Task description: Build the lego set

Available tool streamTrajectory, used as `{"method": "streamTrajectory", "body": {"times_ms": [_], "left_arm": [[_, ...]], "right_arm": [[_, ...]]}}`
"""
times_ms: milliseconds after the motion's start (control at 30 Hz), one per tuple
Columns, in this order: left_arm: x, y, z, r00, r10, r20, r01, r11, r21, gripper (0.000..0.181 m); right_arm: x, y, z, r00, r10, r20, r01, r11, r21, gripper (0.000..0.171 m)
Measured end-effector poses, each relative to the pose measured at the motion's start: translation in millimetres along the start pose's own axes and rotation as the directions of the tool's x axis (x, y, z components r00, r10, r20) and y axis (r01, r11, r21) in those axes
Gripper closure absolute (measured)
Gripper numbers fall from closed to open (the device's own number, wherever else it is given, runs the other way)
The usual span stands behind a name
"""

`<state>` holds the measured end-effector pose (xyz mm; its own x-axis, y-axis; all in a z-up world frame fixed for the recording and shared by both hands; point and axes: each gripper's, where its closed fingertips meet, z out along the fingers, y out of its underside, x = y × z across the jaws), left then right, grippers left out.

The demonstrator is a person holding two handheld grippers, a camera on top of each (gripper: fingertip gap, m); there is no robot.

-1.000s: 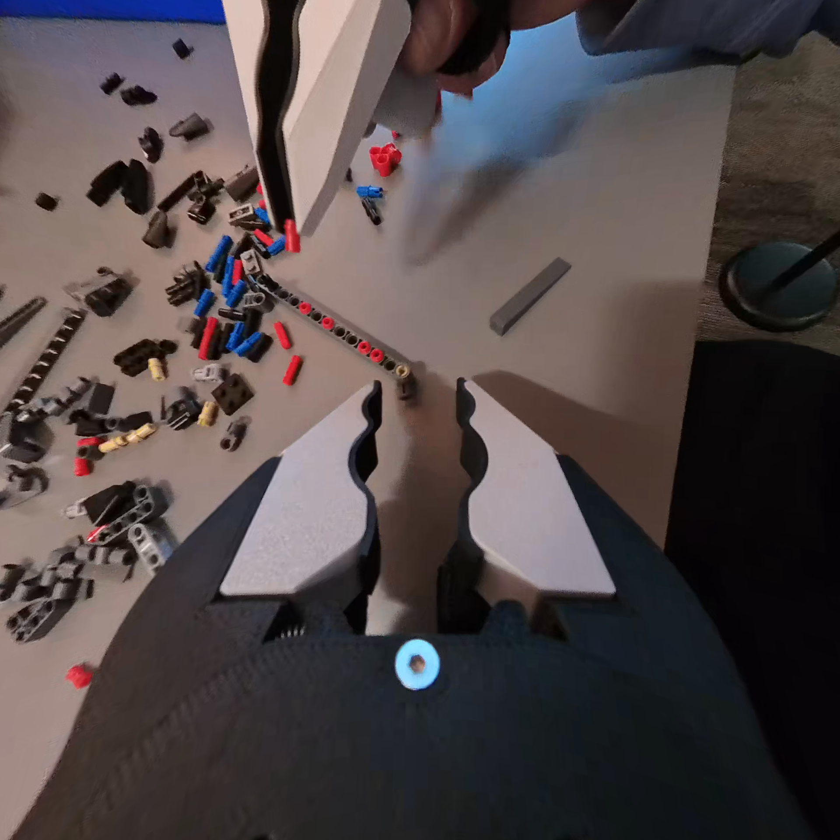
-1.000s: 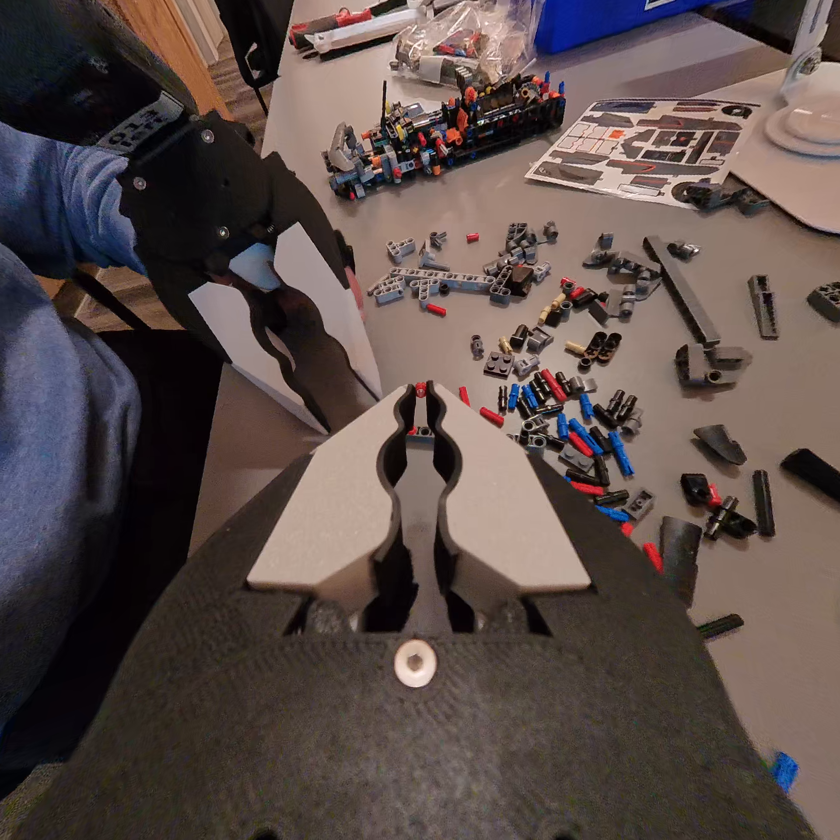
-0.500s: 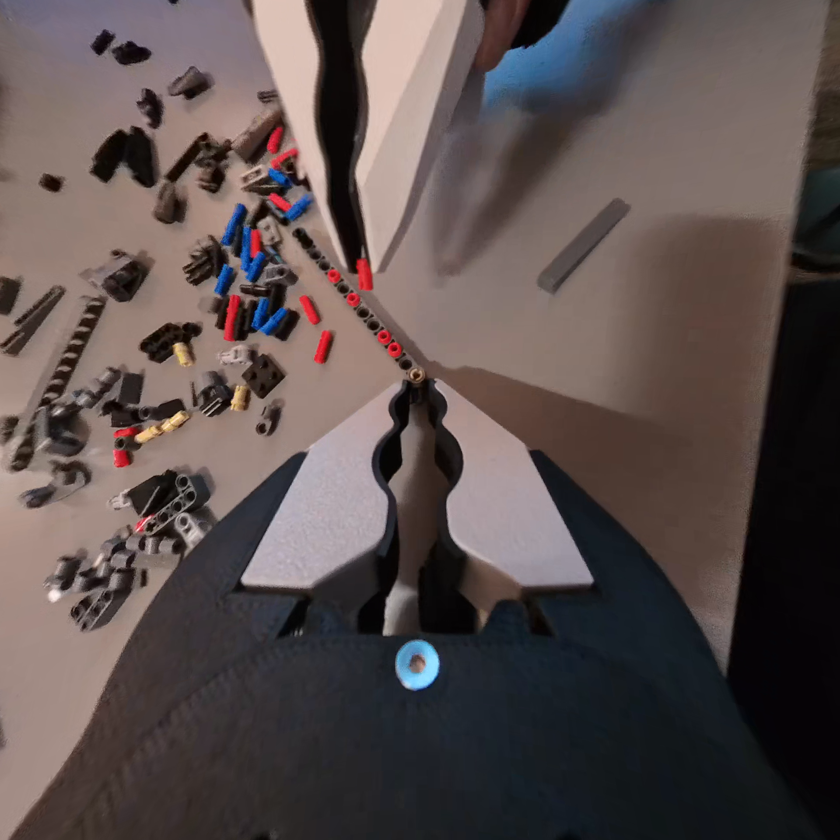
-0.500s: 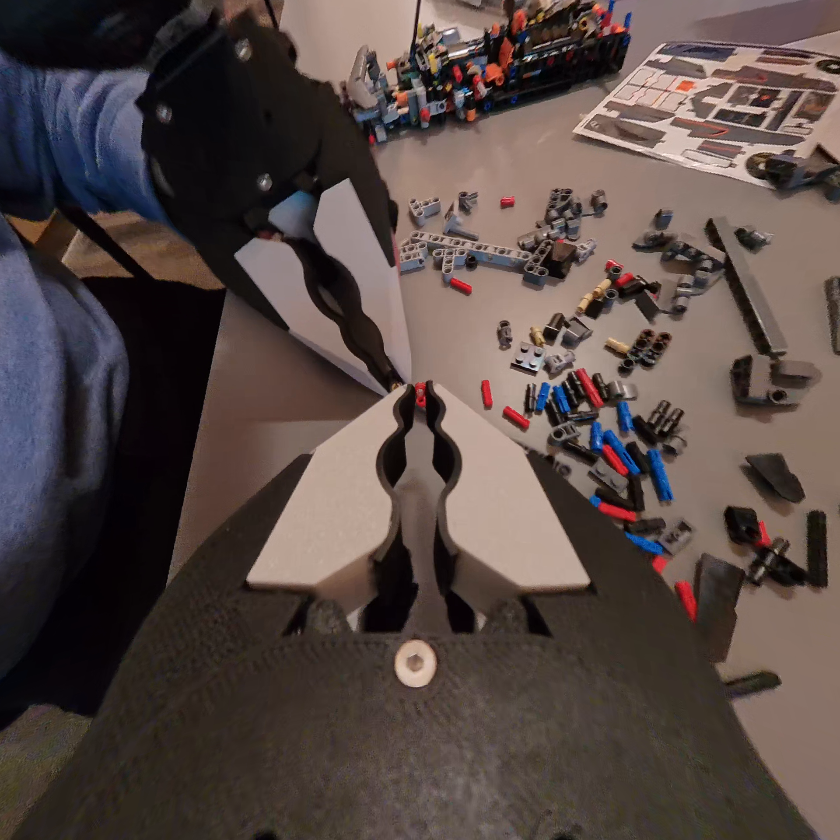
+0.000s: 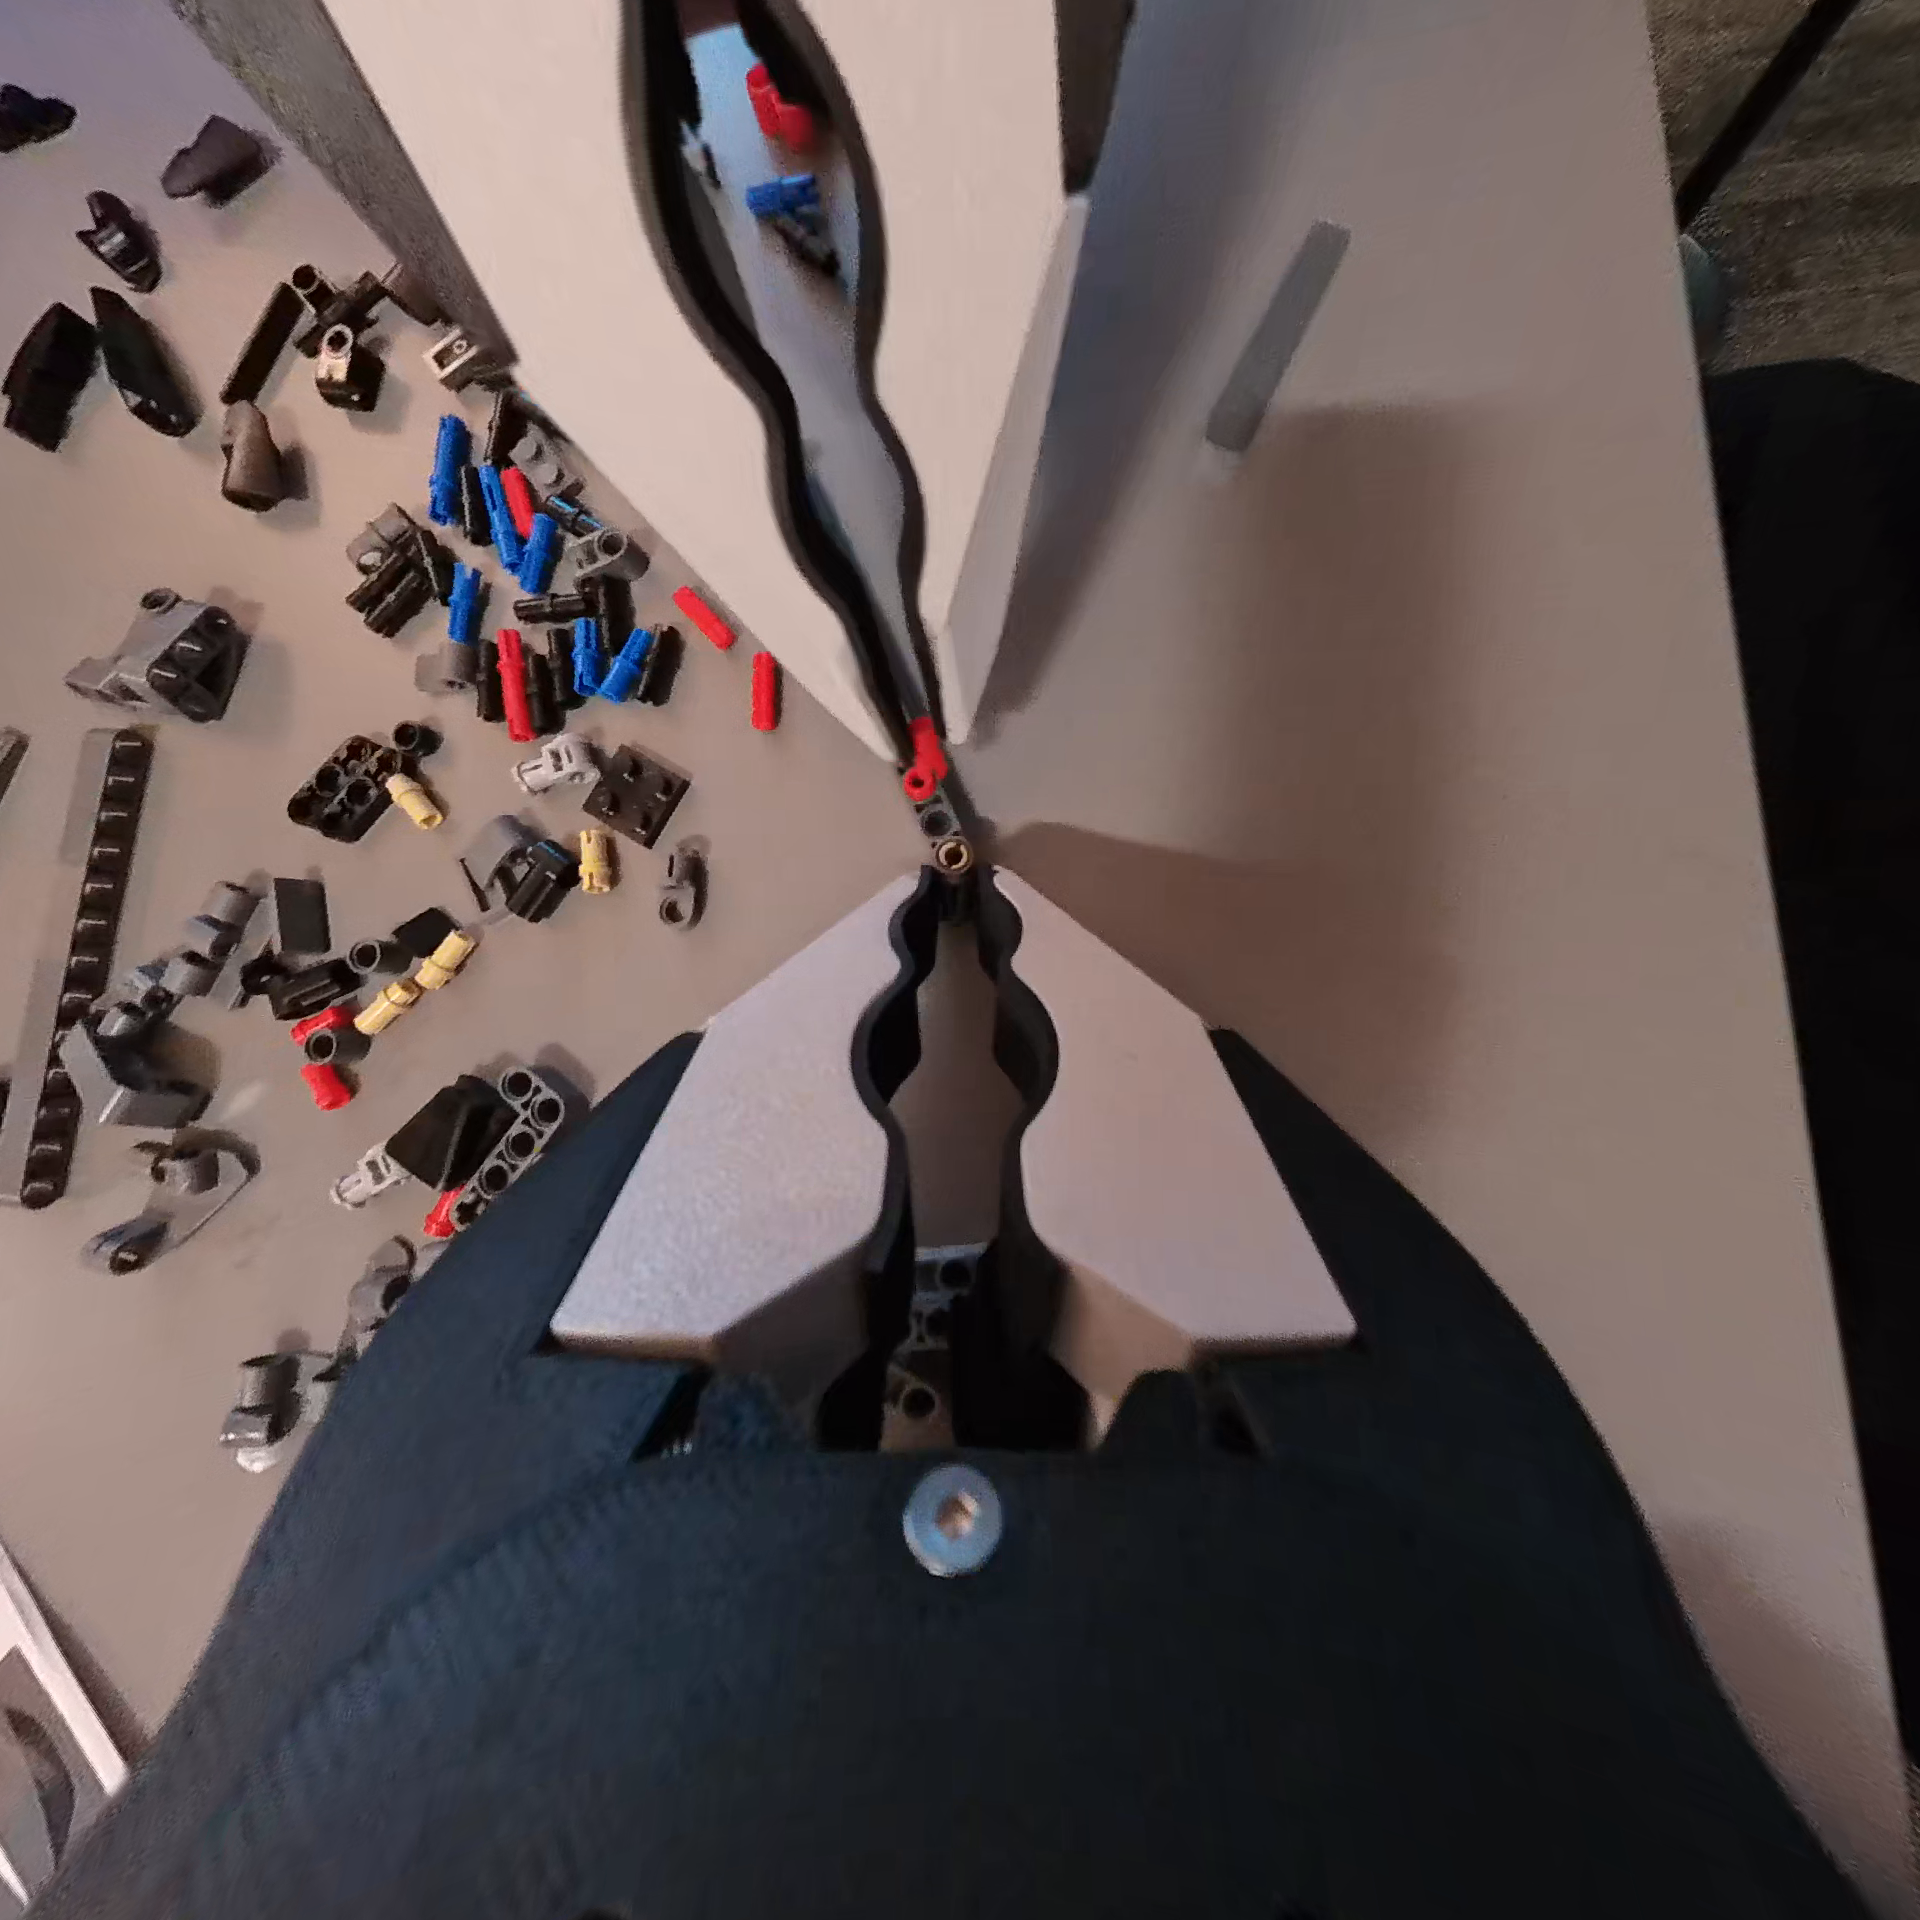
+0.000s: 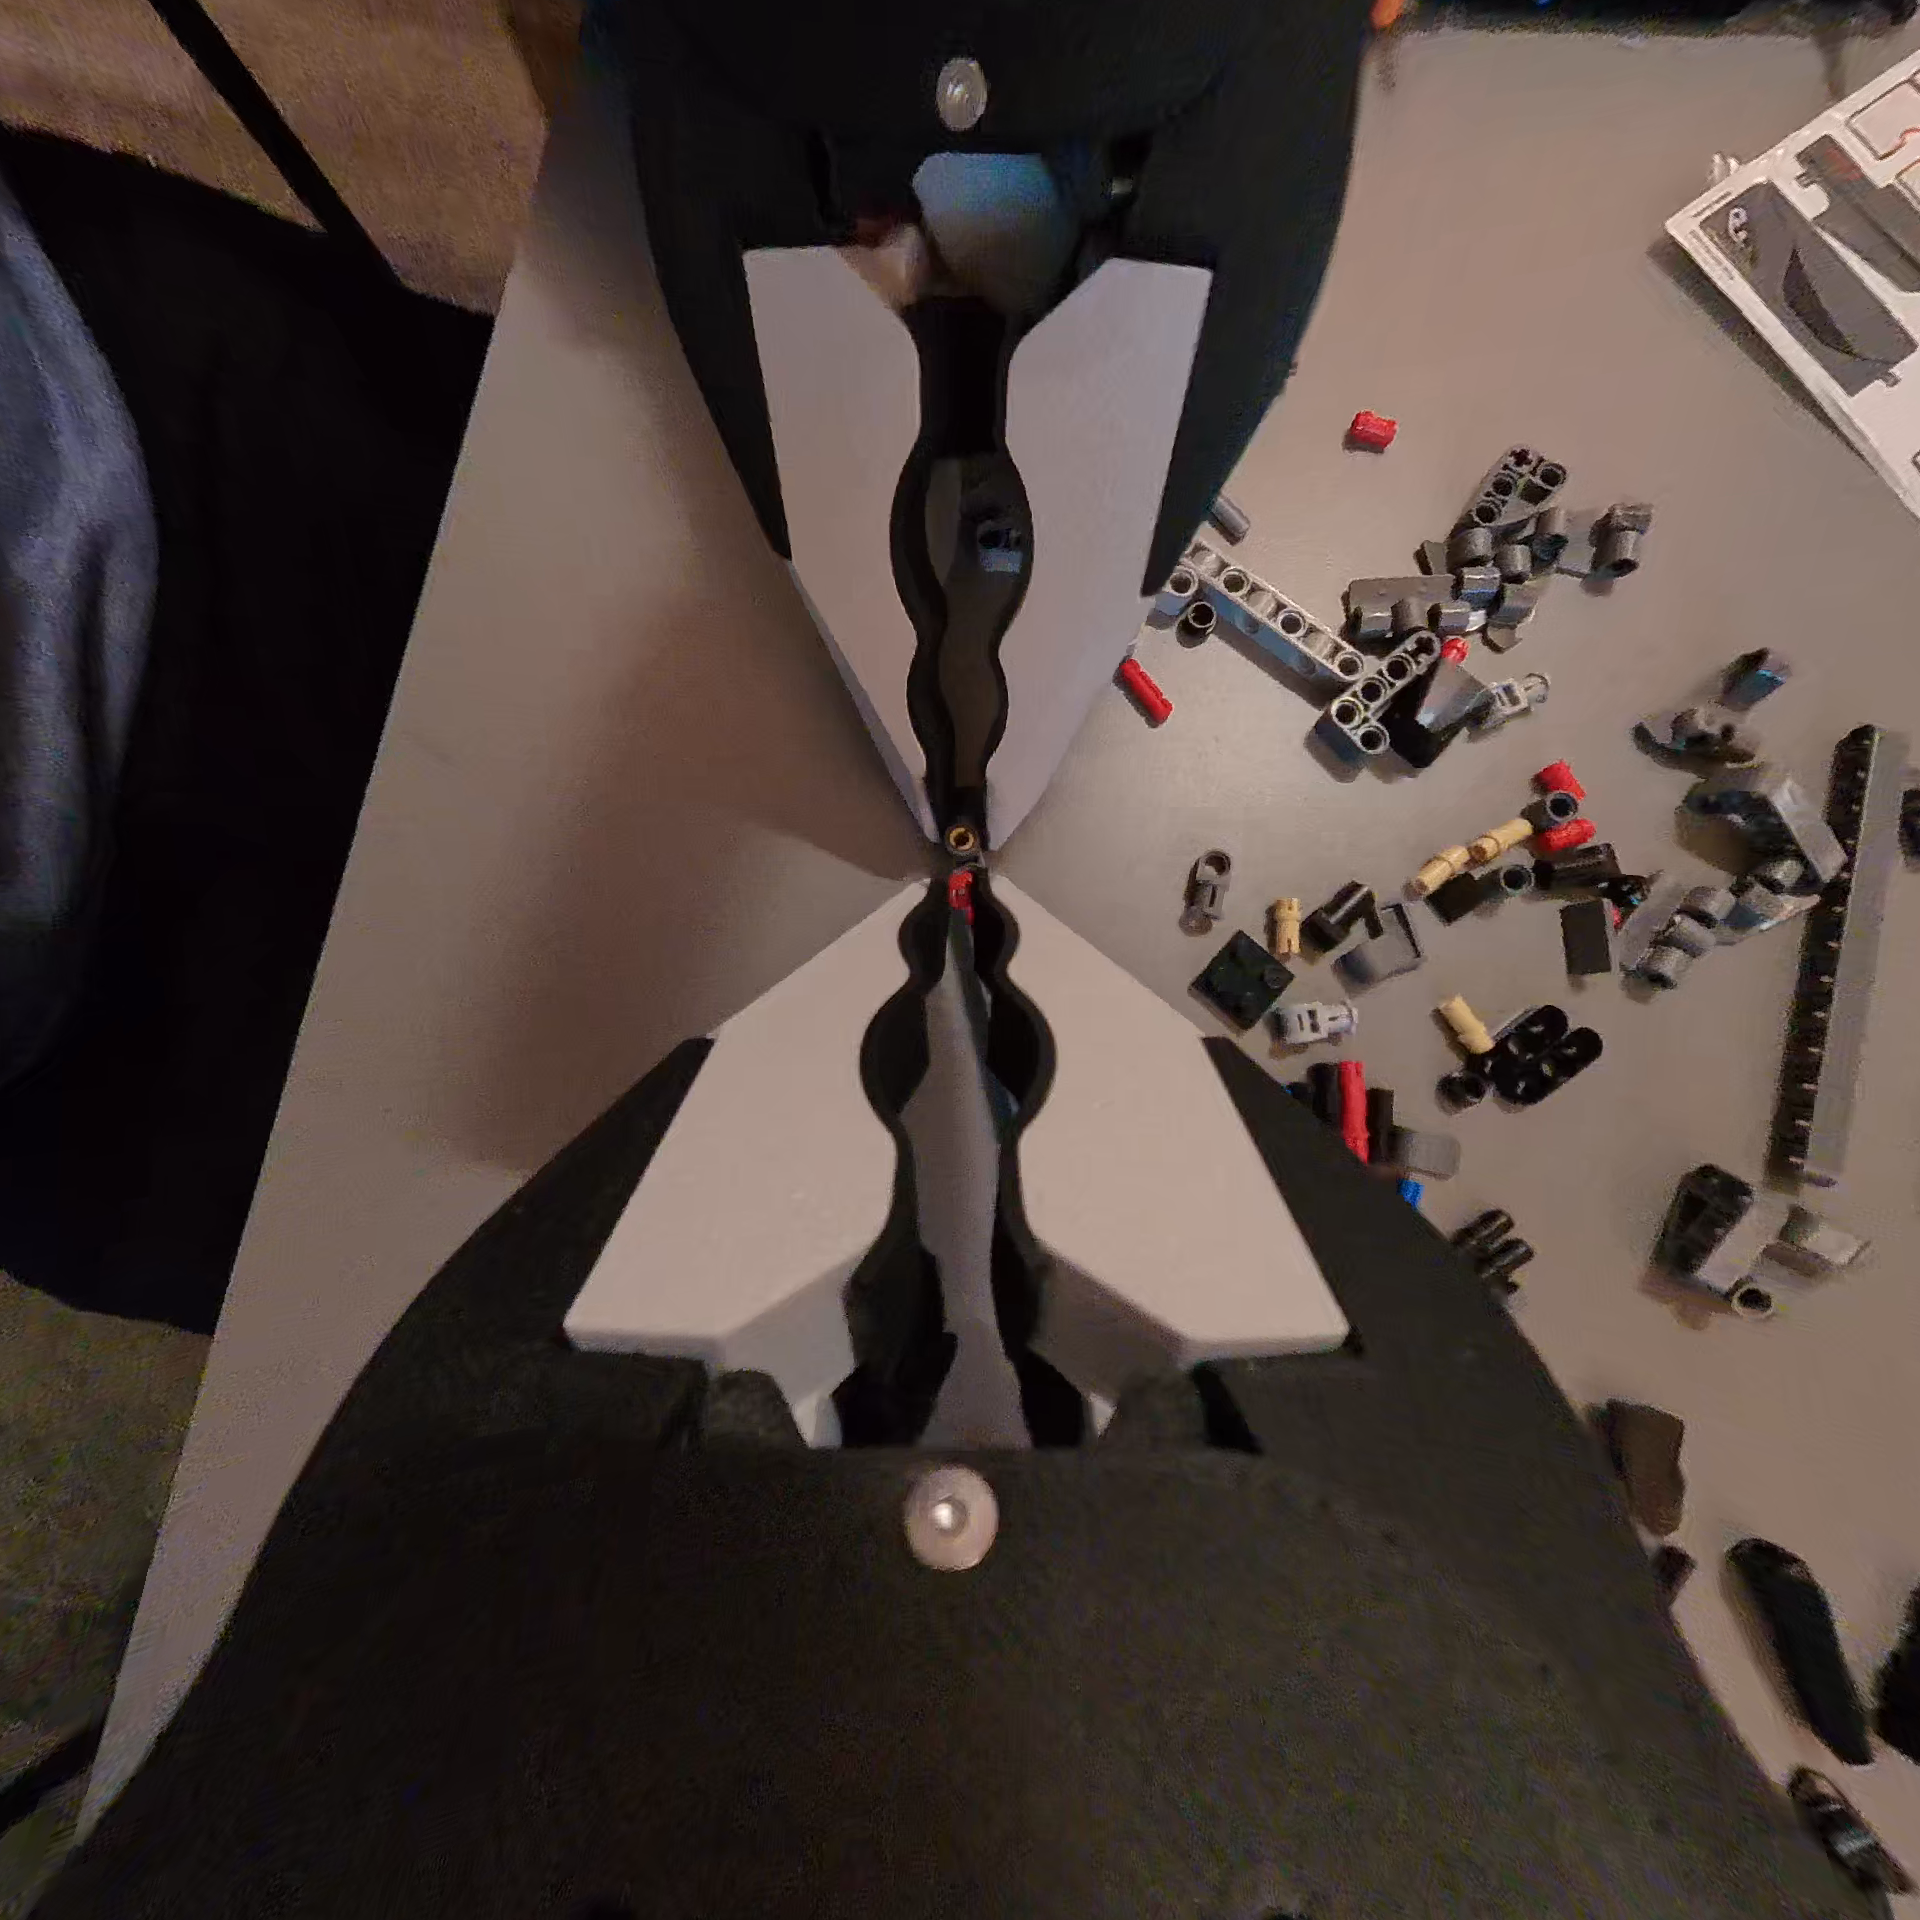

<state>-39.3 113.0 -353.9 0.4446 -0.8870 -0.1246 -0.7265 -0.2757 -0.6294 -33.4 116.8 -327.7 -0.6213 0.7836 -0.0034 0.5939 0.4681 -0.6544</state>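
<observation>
My left gripper (image 5: 951,883) is shut on the near end of a long black holed beam (image 5: 935,816), which has a tan pin (image 5: 951,854) in its last hole. My right gripper (image 5: 925,727) faces it tip to tip. It is shut on a small red pin (image 5: 923,753) and holds the pin against the beam, a couple of holes from the tan pin. In the right wrist view, the right gripper (image 6: 961,883) holds the red pin (image 6: 960,889) just below the left gripper (image 6: 966,821) and the tan pin (image 6: 964,834). The right fingers hide the rest of the beam.
Loose black, grey, blue, red and tan parts (image 5: 540,623) lie scattered over the grey table (image 5: 1403,727), left of the grippers. A grey flat bar (image 5: 1273,332) lies near the table's right edge. A printed sheet (image 6: 1829,270) and another long black beam (image 6: 1834,956) lie farther off. Less than 4 cm separates the two grippers' tips. The grey flat bar (image 5: 1273,332) lies around 11 centimeters away from my right fingertips.
My left gripper went from open to shut on the beam's end. My right gripper carried the red pin along the beam toward me, and the two grippers now meet tip to tip.
</observation>
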Motion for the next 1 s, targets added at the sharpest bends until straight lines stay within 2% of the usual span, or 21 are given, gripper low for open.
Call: {"method": "streamTrajectory", "body": {"times_ms": [600,1000], "left_arm": [[-0.8,0.0,0.1,0.999,0.025,-0.040,-0.024,0.999,0.040,0.177],[-0.8,-0.4,0.5,0.998,0.028,-0.049,-0.026,0.998,0.055,0.177]], "right_arm": [[3.3,6.3,15.4,0.986,-0.159,-0.041,0.143,0.954,-0.263,0.170],[2.0,6.3,16.7,0.988,-0.152,-0.012,0.141,0.938,-0.317,0.170]]}}
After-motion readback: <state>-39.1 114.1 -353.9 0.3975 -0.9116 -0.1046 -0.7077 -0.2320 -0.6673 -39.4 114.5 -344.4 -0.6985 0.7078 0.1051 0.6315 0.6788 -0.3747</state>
